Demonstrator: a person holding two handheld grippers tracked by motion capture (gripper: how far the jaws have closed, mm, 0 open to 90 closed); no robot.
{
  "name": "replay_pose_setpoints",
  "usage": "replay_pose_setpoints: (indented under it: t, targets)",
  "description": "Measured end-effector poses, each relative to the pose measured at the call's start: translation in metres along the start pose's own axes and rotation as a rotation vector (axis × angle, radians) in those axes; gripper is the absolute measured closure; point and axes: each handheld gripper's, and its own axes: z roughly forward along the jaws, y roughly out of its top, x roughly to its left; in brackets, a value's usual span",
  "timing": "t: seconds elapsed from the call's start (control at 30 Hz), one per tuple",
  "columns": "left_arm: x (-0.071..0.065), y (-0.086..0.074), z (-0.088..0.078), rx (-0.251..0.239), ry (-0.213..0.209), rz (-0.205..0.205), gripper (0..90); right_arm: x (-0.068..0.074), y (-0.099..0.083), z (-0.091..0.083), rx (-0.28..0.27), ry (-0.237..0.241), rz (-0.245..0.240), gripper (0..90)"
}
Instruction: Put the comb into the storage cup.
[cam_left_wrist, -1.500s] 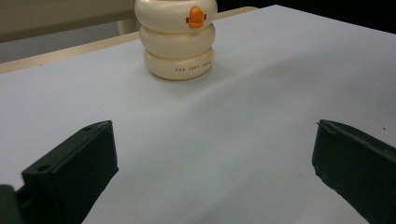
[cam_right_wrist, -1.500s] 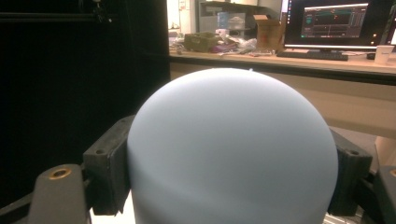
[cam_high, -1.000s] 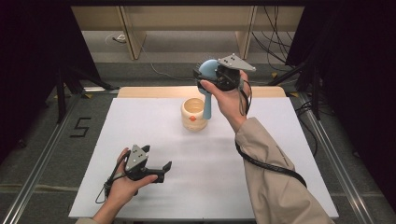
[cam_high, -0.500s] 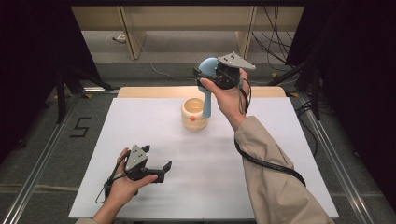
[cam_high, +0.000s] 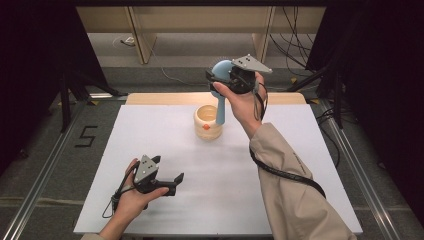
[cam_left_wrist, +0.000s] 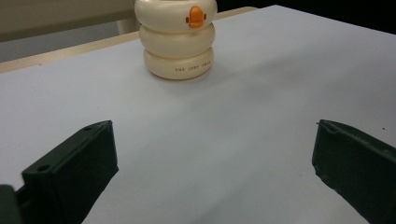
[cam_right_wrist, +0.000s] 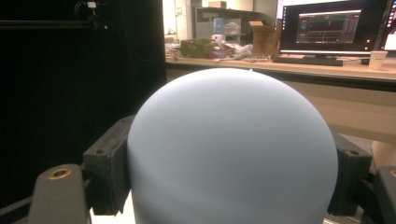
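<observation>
Left gripper idle on bench, right gripper holds blue round-headed tool above cream cup.

Left gripper (cam_high: 167, 182) rests low near the bench (cam_high: 300, 170) front-left edge, jaws wide open, nothing between them, pointing toward the cream ringed cup (cam_high: 208, 122), well apart across bare white surface. Right gripper (cam_high: 220, 80) is raised past the cup at the far edge, jaws clamped on both sides of the blue tool's round head (cam_right_wrist: 233, 149); its handle hangs down just beside the cup. Open room right of the cup.
</observation>
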Motion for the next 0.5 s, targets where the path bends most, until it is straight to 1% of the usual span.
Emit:
replay_pose_setpoints:
  t: [0.5]
  targets:
    - [0.0002, -0.0003, 0.0001, 0.000, 0.000, -0.002, 0.0, -0.0005, 0.0010, 0.0030, -0.008, -0.005, -0.002, 21.4]
